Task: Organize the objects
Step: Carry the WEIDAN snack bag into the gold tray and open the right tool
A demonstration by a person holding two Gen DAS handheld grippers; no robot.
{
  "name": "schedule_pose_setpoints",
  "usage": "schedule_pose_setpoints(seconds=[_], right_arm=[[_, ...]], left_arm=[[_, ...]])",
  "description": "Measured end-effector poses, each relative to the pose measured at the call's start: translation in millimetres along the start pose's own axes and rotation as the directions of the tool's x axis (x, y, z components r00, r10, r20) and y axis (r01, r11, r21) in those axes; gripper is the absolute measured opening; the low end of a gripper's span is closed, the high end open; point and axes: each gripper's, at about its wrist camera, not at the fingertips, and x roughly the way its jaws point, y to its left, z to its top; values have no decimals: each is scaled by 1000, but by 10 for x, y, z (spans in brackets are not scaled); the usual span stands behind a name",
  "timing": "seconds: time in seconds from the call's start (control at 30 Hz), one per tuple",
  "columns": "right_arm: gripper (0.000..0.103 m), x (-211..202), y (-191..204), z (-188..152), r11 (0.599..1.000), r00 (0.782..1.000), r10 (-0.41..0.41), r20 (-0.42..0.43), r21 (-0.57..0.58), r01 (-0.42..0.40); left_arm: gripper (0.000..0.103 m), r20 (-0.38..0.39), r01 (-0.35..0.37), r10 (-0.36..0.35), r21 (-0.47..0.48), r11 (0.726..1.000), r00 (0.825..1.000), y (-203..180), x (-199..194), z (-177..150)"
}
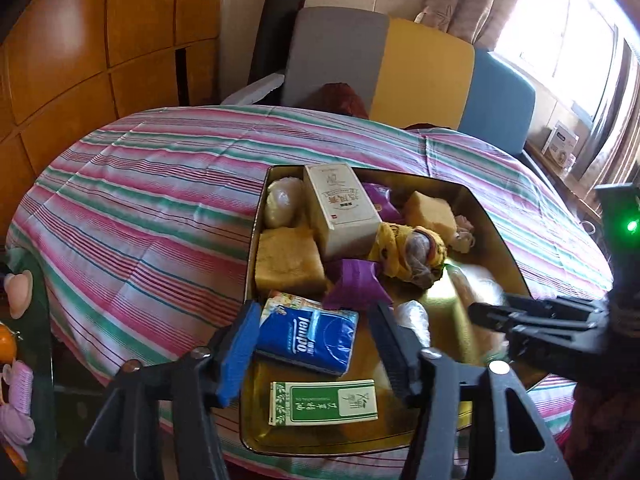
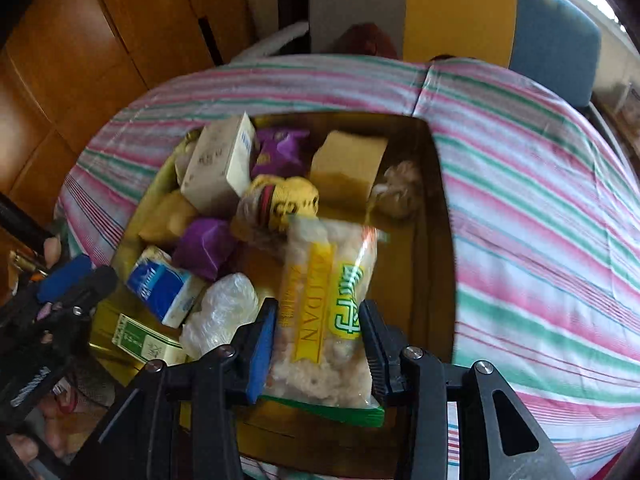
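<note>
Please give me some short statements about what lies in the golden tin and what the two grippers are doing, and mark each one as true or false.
1. The right gripper is closed on a clear snack bag with a yellow stripe. True.
2. The left gripper is clamped on the blue tissue pack. False: its jaws stand open, the pack lies in the golden tin between them, and the pads do not press on it.
3. A green and white flat box lies in the tin near the left gripper. True.
4. The tin stands on a bare wooden table. False: it rests on a striped cloth.
5. The tall beige box lies outside the tin. False: it is inside, at the far end.
</note>
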Motion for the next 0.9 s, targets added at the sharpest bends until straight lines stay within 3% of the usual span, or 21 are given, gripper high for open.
schedule_pose_setpoints(seconds=[0.33, 0.67, 0.83, 0.9], right_arm=[[42, 218, 120, -30, 998, 999, -36, -25, -44, 35], [42, 124, 151, -101, 993, 997, -76, 1, -87, 76], [57, -25, 148, -181, 997, 996, -61, 72, -43, 64], [67, -119, 164, -224, 997, 990, -71, 122, -24, 74]], left_arm=[[62, 45, -87, 87, 6, 996, 995, 8, -47, 32], [66, 151, -107, 101, 30, 994, 983, -114, -341, 93], [66, 150, -141, 134, 37, 989, 980, -179, -401, 73], [66, 135, -165, 158, 41, 985, 978, -207, -402, 70]])
